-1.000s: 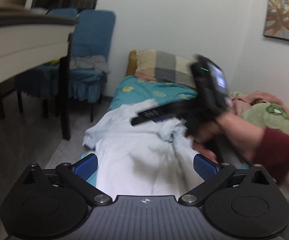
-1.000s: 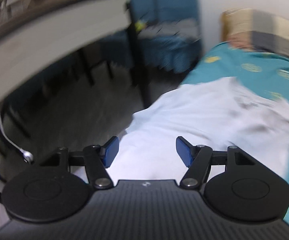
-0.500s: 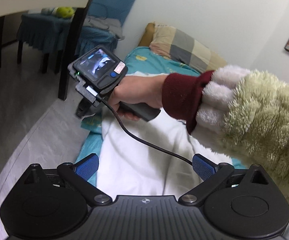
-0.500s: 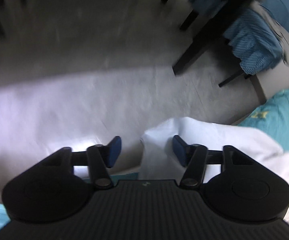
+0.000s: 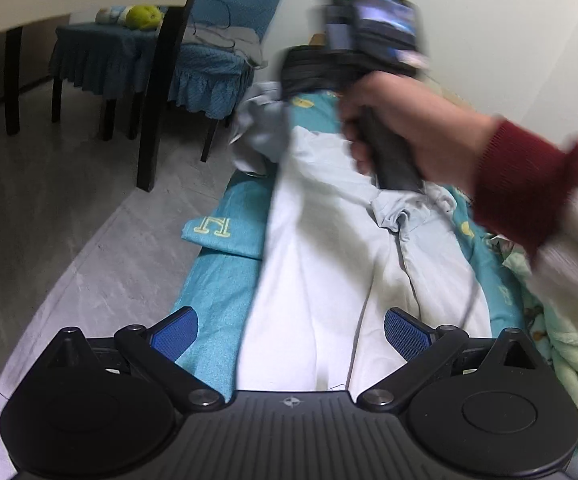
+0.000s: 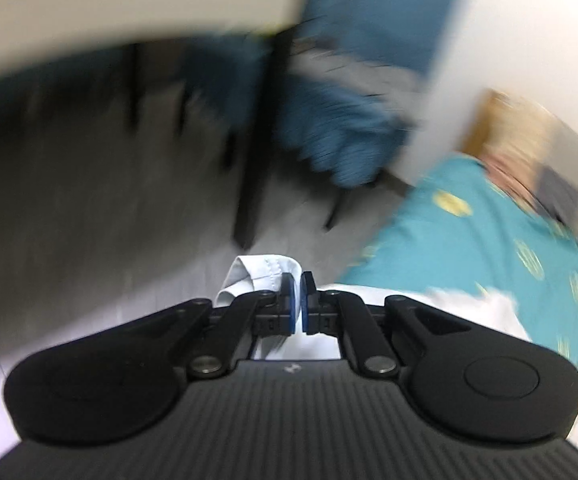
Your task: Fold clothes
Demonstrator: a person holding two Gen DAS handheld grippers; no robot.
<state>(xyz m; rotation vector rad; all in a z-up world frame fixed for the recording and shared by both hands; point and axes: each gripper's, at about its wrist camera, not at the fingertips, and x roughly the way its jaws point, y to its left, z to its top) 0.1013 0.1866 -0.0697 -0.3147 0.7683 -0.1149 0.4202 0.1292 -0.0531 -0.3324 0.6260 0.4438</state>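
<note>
While the left tool (image 5: 291, 332) is hovering with its blue pads standing wide apart and nothing between them, the pale shirt (image 5: 329, 280) is lying lengthwise on the teal bed (image 5: 217, 304), just ahead of it at twelve o'clock. I judge the shirt to be light, limp and easily creased, so it is likely going to sag and trail wherever it is not supported; a hem, cuff or seam looks like the surest place to grip. Farther off, at about one o'clock in the left wrist view, a hand (image 5: 405, 128) is carrying the right tool (image 6: 298, 300), whose pads are pinched together on a stitched sleeve edge (image 6: 265, 270) of the shirt, lifting that part off the bed. Beyond, a blue-skirted chair (image 5: 209, 68) is bearing a heap of grey cloth. No containers are showing in either view.
</note>
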